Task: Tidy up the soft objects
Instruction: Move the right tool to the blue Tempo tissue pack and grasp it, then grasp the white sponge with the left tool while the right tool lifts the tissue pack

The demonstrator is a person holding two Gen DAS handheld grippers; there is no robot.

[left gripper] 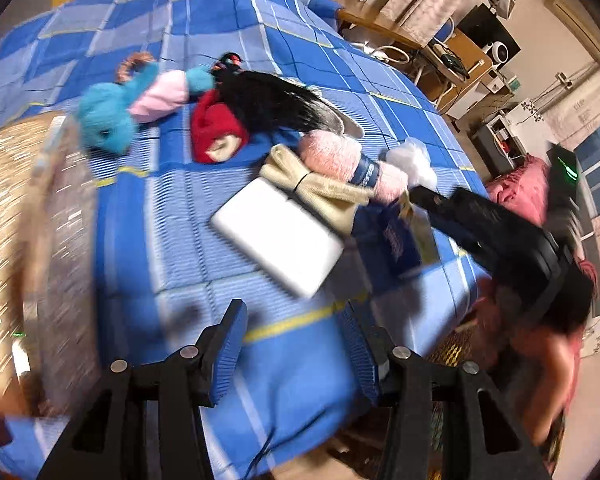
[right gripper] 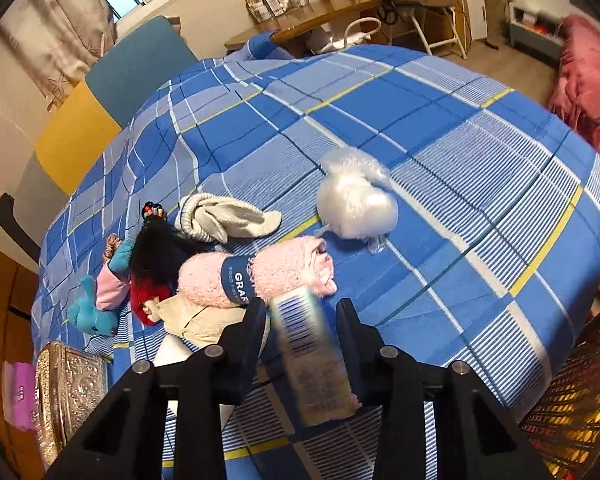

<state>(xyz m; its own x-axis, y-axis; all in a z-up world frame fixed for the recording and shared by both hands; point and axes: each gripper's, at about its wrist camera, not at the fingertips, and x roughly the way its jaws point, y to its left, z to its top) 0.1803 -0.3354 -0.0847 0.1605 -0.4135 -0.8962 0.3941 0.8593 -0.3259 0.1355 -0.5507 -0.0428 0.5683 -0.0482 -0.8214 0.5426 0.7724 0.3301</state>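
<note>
On the blue plaid bed (right gripper: 460, 152) lies a heap of soft things: a pink towel roll (right gripper: 260, 272) (left gripper: 340, 156) with a blue band, a beige cloth (left gripper: 320, 188), a pale sock (right gripper: 224, 216), a black-haired doll in red (left gripper: 220, 132) and a blue and pink plush (left gripper: 108, 120). A white plastic bag (right gripper: 356, 200) sits apart, further back. My right gripper (right gripper: 300, 306) (left gripper: 412, 200) is shut on a blue packet (right gripper: 312, 360) (left gripper: 400, 240) with a barcode, held above the cover. Low over the bed's near edge, my left gripper (left gripper: 296, 320) is open and holds nothing.
A flat white box (left gripper: 280, 236) lies beside the beige cloth. An ornate golden box (right gripper: 68, 384) stands at the bed's left edge. A woven basket (right gripper: 572, 412) is at the lower right, a pink cushion (right gripper: 588, 80) beyond. A person's pink sleeve (left gripper: 548, 360) is beside the bed.
</note>
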